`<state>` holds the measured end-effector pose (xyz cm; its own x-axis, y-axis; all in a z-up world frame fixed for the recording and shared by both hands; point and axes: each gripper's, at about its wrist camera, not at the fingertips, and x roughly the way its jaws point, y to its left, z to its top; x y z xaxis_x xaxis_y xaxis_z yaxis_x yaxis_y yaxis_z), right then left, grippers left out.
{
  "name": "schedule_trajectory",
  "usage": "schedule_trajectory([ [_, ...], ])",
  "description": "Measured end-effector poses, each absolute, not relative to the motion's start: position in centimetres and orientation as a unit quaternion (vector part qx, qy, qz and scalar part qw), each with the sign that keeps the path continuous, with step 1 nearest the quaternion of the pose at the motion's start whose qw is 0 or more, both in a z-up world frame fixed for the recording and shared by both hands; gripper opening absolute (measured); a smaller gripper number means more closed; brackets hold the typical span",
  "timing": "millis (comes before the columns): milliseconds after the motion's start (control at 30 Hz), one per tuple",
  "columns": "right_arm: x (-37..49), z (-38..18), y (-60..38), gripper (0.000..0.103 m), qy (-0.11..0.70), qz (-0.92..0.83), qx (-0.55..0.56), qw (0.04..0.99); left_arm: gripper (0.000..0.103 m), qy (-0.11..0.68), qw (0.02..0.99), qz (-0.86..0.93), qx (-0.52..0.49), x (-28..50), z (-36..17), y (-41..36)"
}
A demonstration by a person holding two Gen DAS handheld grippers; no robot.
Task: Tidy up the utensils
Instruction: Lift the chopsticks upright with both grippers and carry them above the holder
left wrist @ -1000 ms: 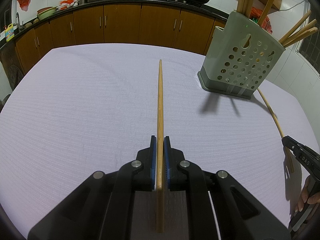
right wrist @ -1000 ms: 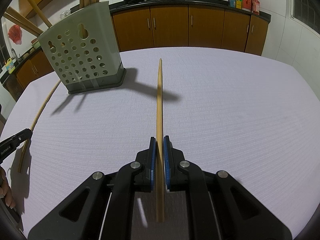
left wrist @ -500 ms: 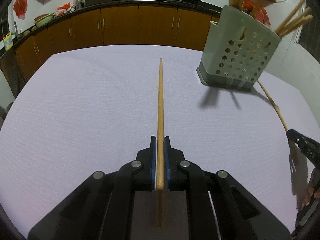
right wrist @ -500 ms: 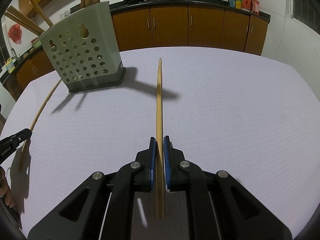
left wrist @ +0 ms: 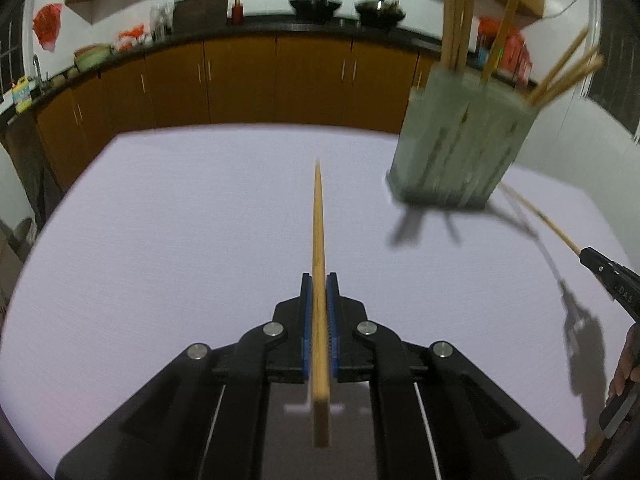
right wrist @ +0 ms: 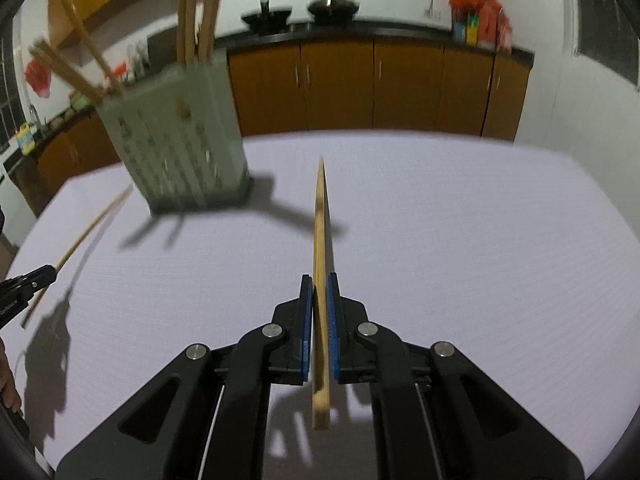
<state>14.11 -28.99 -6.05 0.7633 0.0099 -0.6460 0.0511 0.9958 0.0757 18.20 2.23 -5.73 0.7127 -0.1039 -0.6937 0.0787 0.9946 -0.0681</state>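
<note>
1. Gripping a chopstick [left wrist: 319, 240], the left tongs [left wrist: 319, 280] have their blue pads [left wrist: 306, 312] pressed on both sides of it; the stick runs straight forward, tip out over the table [left wrist: 160, 240], butt end behind the pads.
2. Right tongs [right wrist: 319, 280] likewise clamped on a second chopstick [right wrist: 320, 232], blue pads [right wrist: 332, 312] touching it on either side. This stick sits slightly tilted between the pads and points forward.
3. Both held sticks are off the table surface; each throws a shadow on the pale lilac cloth.
4. Grey-green perforated utensil holder [left wrist: 456, 148] stands upright on the table, ahead and to the right in the left view, ahead and to the left in the right view [right wrist: 176, 148]. Blurred in both.
5. Several chopsticks in holder [left wrist: 456, 12]: some near upright, others leaning outward over the rim.
6. Between the two views, each pair of tongs appears at the edge of the other's frame, with its stick angled towards the holder's base.
7. Background: brown kitchen cabinets [left wrist: 240, 80] under a dark worktop with two black woks [right wrist: 300, 10], all well beyond the table.
</note>
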Motion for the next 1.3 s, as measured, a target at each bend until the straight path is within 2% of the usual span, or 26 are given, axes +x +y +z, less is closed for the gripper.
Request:
schedule_trajectory([
  [267, 12.9, 0.0, -28.9, 0.008, 0.256, -0.014, 0.050, 0.965, 0.008, 0.295, 0.953, -0.059, -0.027, 17.3, 0.7, 2.8],
  [433, 14.0, -1.1, -29.1, 0.008, 0.287, 0.005, 0.046, 0.957, 0.008, 0.275, 0.959, -0.060, -0.020, 17.5, 2.3, 2.6],
  [500, 14.3, -2.6, -29.1, 0.019, 0.314, 0.008, 0.038, 0.949, 0.008, 0.278, 0.959, -0.060, -0.021, 17.5, 2.0, 2.6],
  [533, 14.4, -3.7, -29.0, 0.034, 0.326, 0.002, 0.032, 0.945, 0.008, 0.280, 0.958, -0.061, -0.022, 17.4, 1.9, 2.7],
  [567, 14.5, -4.6, -29.1, 0.039, 0.333, -0.006, 0.028, 0.942, 0.008, 0.282, 0.957, -0.061, -0.024, 17.3, 1.7, 2.8],
  [700, 15.0, -7.8, -31.0, 0.039, 0.369, -0.039, 0.040, 0.928, 0.008, 0.288, 0.955, -0.062, -0.026, 17.0, 1.1, 3.0],
  [933, 15.4, -9.8, -34.8, 0.039, 0.400, -0.078, 0.069, 0.911, 0.008, 0.290, 0.955, -0.063, -0.028, 16.7, 0.9, 3.3],
  [1000, 15.6, -10.7, -35.2, 0.028, 0.420, -0.073, 0.073, 0.902, 0.008, 0.290, 0.954, -0.063, -0.027, 16.8, 1.0, 3.4],
  [1067, 15.3, -11.0, -35.4, 0.010, 0.418, -0.068, 0.071, 0.903, 0.008, 0.290, 0.954, -0.064, -0.027, 16.7, 1.1, 3.4],
  [1167, 15.3, -10.8, -34.9, 0.008, 0.418, -0.058, 0.061, 0.904, 0.008, 0.288, 0.955, -0.066, -0.029, 16.6, 1.3, 3.3],
  [1300, 14.7, -7.7, -34.5, 0.008, 0.370, -0.054, 0.073, 0.925, 0.008, 0.276, 0.958, -0.069, -0.029, 16.2, 2.2, 3.3],
])
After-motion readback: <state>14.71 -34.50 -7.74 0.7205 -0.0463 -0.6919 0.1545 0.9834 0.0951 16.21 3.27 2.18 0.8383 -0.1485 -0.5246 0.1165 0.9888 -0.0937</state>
